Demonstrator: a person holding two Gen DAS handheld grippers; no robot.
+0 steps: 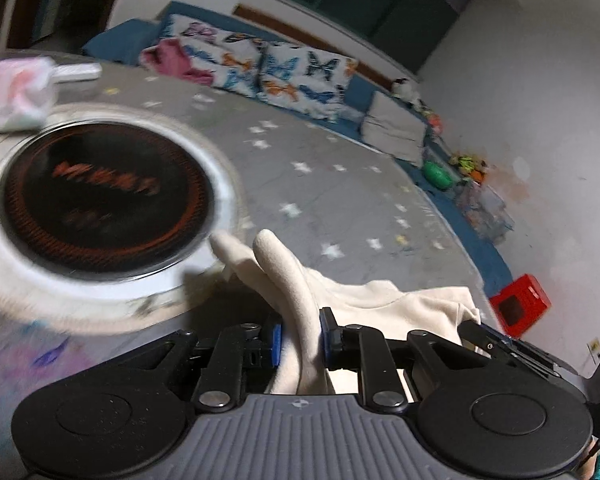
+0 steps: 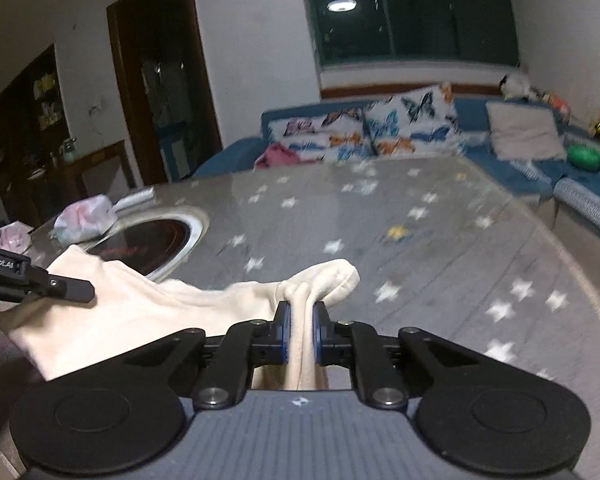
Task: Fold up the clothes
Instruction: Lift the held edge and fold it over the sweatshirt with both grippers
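Cream fleece fills the foreground of both wrist views: one soft garment [image 2: 148,312], held at two places and stretched between them above the bench [image 2: 420,248]. In the right wrist view the right gripper [image 2: 300,330] has its fingers [image 2: 285,332] pinched tight on a bunched fold, a rounded end of cloth poking out past the blue pads. In the left wrist view the left gripper [image 1: 300,338] is likewise clamped, its fingers [image 1: 276,338] pressing a thicker roll of the same cloth, with two tube-like ends sticking up beyond them. The span between the grips sags and wrinkles, and its lower edge appears to rest on the star-patterned bench cover, though blur makes that hard to confirm.

By my reading the fold has barely started: the garment is gathered rather than spread flat, and no crisp crease shows. Smoothing it out and making every fold remain.

Further back, a round dark cooktop [image 1: 104,196] is set into the bench, partly overlapped by the cloth in the right view. Beyond it lies a small pink-and-white bundle [image 1: 14,96], possibly a garment already dealt with. Farthest off stands a blue sofa [image 2: 512,168] with butterfly cushions [image 2: 412,124].
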